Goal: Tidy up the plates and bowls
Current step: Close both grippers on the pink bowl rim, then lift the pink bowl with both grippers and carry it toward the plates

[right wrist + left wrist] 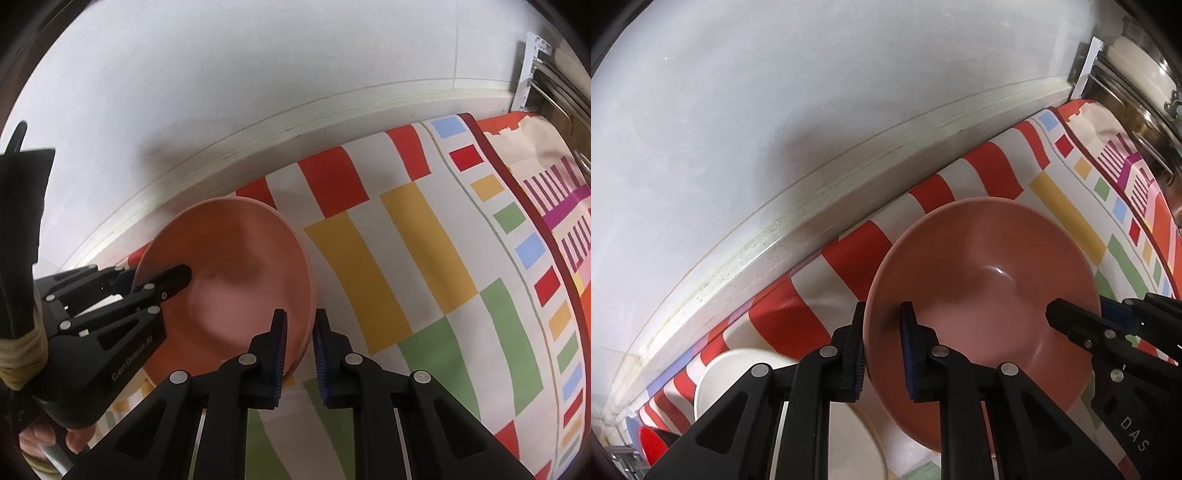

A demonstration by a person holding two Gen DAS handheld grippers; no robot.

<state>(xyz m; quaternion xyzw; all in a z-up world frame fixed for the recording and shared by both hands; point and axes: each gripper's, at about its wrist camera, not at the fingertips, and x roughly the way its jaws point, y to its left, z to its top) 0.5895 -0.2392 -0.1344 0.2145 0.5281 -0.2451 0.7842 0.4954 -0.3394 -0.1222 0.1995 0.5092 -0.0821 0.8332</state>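
Note:
A pink bowl (990,295) sits on the colourful tablecloth (1067,206). My left gripper (882,350) straddles its left rim, one finger outside and one inside, shut on the rim. My right gripper (299,354) straddles the bowl's right rim (306,295) the same way. Each gripper shows in the other's view: the right one (1082,325) at the bowl's right edge, the left one (147,284) at its left edge. A white bowl (738,373) sits lower left, partly hidden by my left gripper.
A white wall and a cream ledge (820,184) run along the table's far edge. A metal rack with a pot (1137,74) stands at the far right. A red object (652,443) lies at the lower left.

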